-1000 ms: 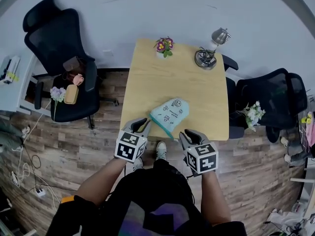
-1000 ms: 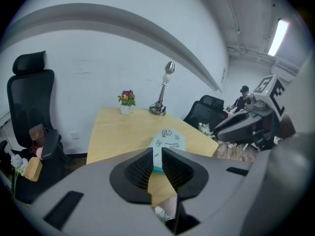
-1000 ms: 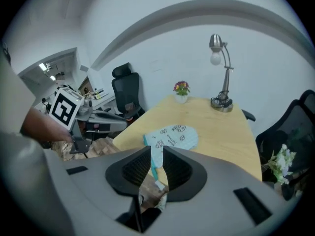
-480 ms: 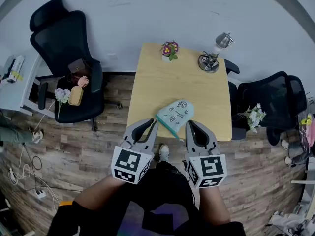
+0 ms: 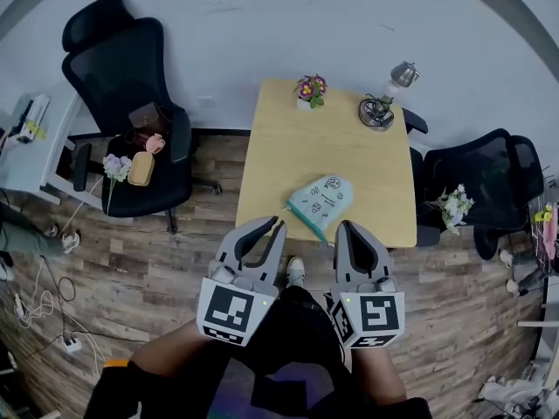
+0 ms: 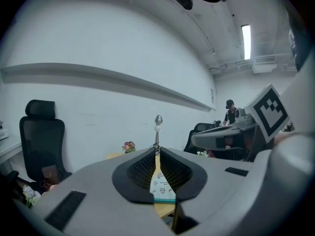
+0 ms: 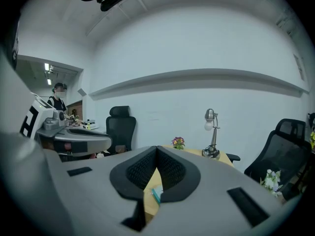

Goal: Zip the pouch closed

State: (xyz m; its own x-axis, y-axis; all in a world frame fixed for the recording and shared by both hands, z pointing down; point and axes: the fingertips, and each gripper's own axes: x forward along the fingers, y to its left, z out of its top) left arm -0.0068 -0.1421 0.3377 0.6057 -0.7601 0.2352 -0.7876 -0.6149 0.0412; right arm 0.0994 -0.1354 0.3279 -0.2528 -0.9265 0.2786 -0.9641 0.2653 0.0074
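A mint-green pouch point(image 5: 321, 201) with a darker teal zipper edge lies flat near the front edge of the wooden table point(image 5: 349, 147). Through the slit between the jaws it shows as the pouch point(image 6: 162, 188) in the left gripper view and as a sliver of pouch point(image 7: 155, 194) in the right gripper view. My left gripper point(image 5: 275, 225) hangs just short of the table's front edge, left of the pouch, its jaws shut on nothing. My right gripper point(image 5: 342, 228) is beside it, just below the pouch's near corner, also shut and empty. Neither touches the pouch.
A small flower pot point(image 5: 310, 90) and a desk lamp point(image 5: 384, 103) stand at the table's far edge. A black chair point(image 5: 131, 120) with small items on its seat is on the left. Another black chair point(image 5: 476, 182) stands on the right.
Both grippers have risen toward the head camera and drawn back a little from the table's edge. The pouch lies where it was on the table.
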